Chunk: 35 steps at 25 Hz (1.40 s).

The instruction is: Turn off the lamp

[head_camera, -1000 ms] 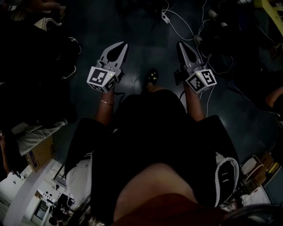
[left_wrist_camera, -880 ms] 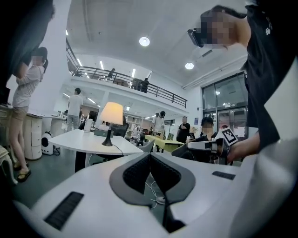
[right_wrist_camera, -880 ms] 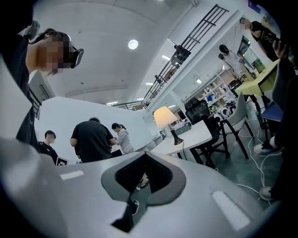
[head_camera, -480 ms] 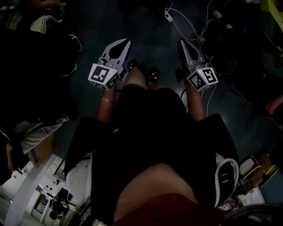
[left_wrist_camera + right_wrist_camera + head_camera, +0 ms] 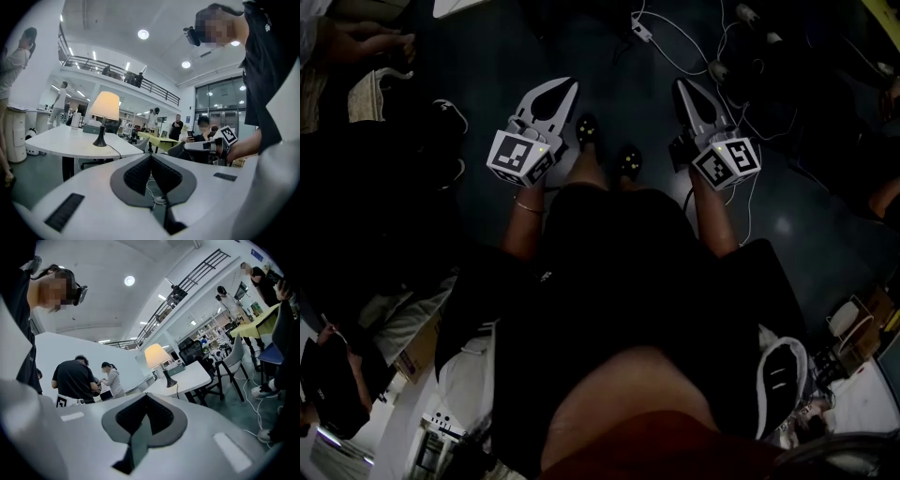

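Holding, left gripper (image 5: 151, 157): nothing; jaws pressed together, pointing toward the lamp (image 5: 104, 117), well apart from it.
Holding, right gripper (image 5: 146, 397): nothing; jaws pressed together, also well apart from the lamp.
Lamp: lit, upright on white table (image 5: 56, 140), cord (image 5: 115, 149) trailing from base.
Beyond lamp: people (image 5: 177, 126) standing, railing (image 5: 117, 70) above.
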{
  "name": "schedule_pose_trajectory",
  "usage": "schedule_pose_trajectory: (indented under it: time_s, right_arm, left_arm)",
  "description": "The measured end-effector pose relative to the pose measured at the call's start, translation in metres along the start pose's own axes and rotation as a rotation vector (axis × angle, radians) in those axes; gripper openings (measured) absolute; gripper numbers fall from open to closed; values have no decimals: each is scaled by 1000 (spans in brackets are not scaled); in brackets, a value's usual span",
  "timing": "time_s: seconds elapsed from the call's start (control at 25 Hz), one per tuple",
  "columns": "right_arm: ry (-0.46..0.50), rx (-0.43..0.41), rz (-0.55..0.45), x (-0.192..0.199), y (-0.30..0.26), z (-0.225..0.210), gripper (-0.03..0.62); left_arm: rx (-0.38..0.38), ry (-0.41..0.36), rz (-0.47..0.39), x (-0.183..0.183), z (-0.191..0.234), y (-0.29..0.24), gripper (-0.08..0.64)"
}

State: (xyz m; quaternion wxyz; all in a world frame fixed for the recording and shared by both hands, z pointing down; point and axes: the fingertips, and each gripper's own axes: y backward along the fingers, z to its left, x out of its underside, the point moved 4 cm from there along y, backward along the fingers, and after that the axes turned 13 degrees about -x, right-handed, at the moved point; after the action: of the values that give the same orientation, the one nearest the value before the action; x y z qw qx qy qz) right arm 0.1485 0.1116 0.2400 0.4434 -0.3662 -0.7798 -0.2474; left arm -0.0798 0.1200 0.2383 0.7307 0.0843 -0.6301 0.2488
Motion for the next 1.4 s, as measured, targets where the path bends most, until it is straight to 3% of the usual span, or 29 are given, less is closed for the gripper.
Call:
schedule_pose_trajectory:
  time_s: [0.24, 0.64, 0.92, 1.16, 1.4]
  right_arm:
    - [1, 52, -37, -3, -32, -5, 0]
    - [8, 110, -38, -4, -81, -26, 0]
    - [26, 140, -20, 1, -115, -34, 2]
    - [22, 150, 17, 14, -122, -52, 2]
    - [54, 128, 64, 22, -144, -80, 11]
  left_arm:
    - [72, 4, -2, -9, 31, -29, 8]
    - [114, -13, 10, -19, 82, -64, 8]
    - [180, 0, 40, -9, 101, -80, 8]
    - [189, 24, 75, 7, 100, -96, 8]
    - [151, 51, 87, 20, 106, -117, 8]
